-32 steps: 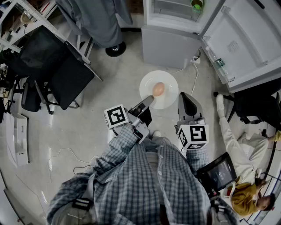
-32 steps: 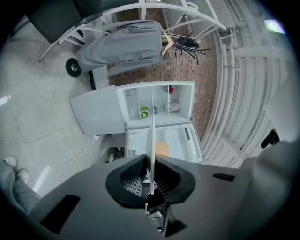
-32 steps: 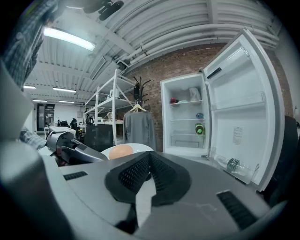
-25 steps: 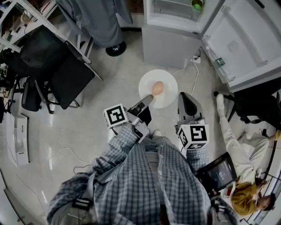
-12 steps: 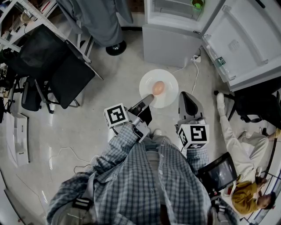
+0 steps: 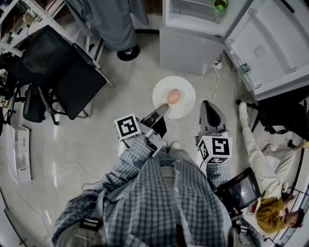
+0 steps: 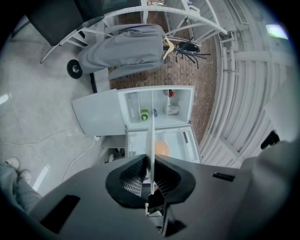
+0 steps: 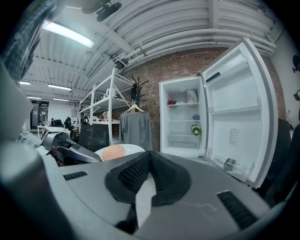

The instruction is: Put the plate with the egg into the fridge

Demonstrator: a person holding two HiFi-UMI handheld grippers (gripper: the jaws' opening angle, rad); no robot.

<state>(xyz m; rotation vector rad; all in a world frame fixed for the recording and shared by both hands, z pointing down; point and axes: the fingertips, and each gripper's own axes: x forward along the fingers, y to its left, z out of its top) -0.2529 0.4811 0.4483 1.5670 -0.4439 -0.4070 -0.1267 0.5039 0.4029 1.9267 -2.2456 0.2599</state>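
- Currently my left gripper (image 6: 161,111) is clenched on the near rim of the white plate (image 6: 186,104); in the left gripper view the plate runs edge-on between the two jaws.
- The egg (image 6: 174,96) sits near the middle of the plate, which is held level above the pale floor (image 6: 130,82).
- My right gripper (image 6: 208,106) has its jaws closed tip to tip with nothing between them. It sits just beside the plate's right edge without gripping it.
- The fridge (image 6: 186,48) stands straight ahead beyond the plate, with its door (image 6: 275,43) swung wide to the right.
- A green container (image 6: 220,5) sits on a shelf inside the fridge, and a bottle (image 6: 243,69) lies in the door's rack.
- A black chair (image 6: 63,72) stands well off to the left.
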